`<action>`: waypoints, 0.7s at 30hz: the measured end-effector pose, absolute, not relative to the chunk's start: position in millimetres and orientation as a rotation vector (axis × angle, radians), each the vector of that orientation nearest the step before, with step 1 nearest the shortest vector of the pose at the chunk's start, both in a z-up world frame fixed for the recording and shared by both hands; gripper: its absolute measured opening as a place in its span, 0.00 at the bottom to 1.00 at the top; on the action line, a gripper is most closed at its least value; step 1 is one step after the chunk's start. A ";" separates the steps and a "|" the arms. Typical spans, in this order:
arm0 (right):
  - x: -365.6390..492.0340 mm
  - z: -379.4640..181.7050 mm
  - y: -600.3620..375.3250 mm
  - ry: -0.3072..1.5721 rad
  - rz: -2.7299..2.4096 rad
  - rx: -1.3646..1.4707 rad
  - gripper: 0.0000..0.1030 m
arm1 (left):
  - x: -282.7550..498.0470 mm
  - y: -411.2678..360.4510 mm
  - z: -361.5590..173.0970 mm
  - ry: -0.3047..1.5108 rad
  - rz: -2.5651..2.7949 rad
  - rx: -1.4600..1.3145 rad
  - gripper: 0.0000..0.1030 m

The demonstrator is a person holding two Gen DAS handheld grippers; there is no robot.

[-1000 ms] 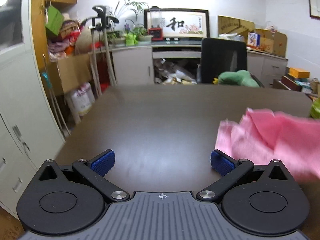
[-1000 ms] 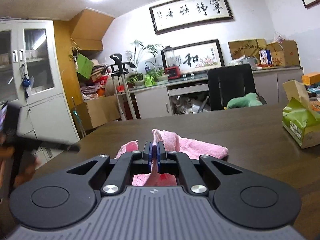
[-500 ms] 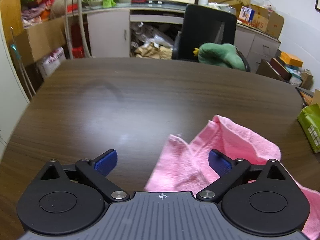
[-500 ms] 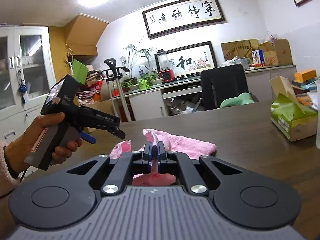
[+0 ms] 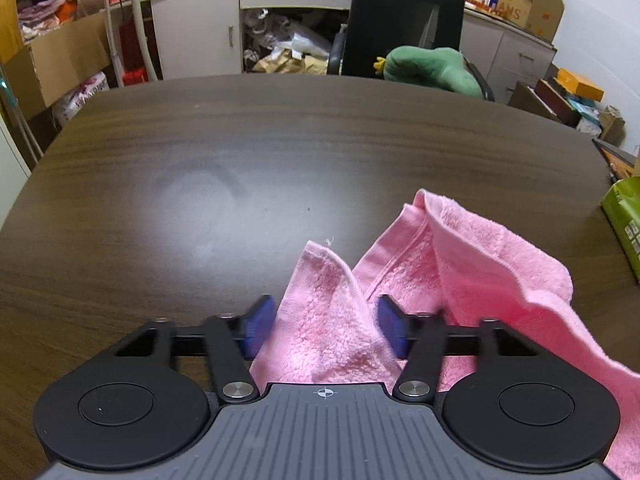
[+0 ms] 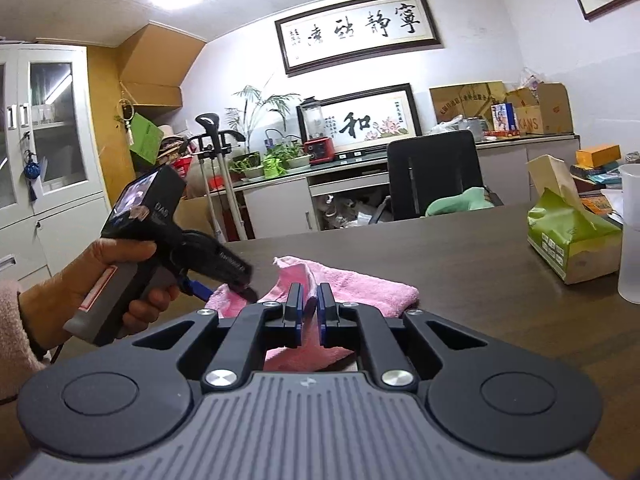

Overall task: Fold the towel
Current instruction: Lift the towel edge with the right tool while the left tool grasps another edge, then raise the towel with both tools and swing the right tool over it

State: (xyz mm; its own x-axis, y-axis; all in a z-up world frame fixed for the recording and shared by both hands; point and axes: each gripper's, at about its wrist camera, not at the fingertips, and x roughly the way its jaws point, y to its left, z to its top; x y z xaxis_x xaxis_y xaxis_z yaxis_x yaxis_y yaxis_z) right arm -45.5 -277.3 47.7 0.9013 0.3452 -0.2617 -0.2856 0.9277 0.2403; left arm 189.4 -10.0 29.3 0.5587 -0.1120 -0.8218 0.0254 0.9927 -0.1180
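Pink towel [image 5: 472,264] lies crumpled on near right of table [image 5: 240,168]. Left gripper [image 5: 326,326] jaws just closing, a towel corner between its pads. Right gripper [image 6: 308,309] pinches a towel fold.

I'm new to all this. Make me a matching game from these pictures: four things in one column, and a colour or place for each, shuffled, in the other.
Things:
1. towel
2. office chair
3. tissue pack
4. plastic cup

Descriptions:
A. black, behind the far side of the table, with a green cushion on its seat
B. pink, crumpled on the table
C. translucent white, at the right edge of the right wrist view
D. green, with a tissue sticking out of its top

Pairs: 1-B, 2-A, 3-D, 4-C
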 end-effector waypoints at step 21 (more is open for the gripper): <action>-47.8 38.7 -313.4 0.244 0.325 0.385 0.06 | 26.4 29.0 51.8 0.668 -0.168 -0.194 0.05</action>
